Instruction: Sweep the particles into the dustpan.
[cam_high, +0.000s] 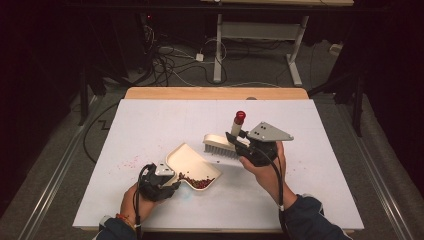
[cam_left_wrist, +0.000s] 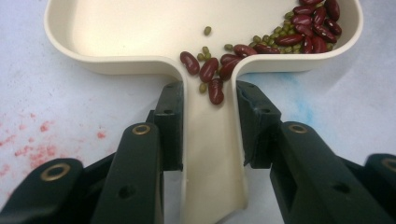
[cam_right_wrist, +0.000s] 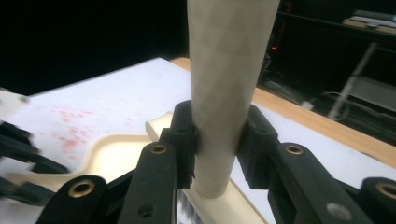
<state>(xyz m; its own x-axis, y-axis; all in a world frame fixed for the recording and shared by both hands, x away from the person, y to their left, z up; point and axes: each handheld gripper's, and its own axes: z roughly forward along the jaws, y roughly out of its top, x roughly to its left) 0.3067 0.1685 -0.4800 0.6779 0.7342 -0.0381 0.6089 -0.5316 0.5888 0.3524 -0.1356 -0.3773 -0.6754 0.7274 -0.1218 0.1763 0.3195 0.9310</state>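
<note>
The left gripper (cam_left_wrist: 208, 128) is closed on the flat handle of the cream dustpan (cam_high: 186, 159), which rests on the white table (cam_high: 150, 125) with kidney beans (cam_left_wrist: 308, 28) and mung beans (cam_left_wrist: 204, 50) collected at the dustpan's handle end. The right gripper (cam_right_wrist: 215, 144) is clamped on the brush handle (cam_right_wrist: 226, 88), and the brush (cam_high: 221, 146) is held just beyond the dustpan's far rim. Both tools are judged light, stiff plastic, best gripped by their handles, while the smooth beans will probably roll easily if the dustpan is tilted.

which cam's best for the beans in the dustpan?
Left gripper view: kidney beans and mung beans show individually near the dustpan handle. High view shows a small dark-red heap. Right gripper view catches the dustpan's rim, no beans.
</note>
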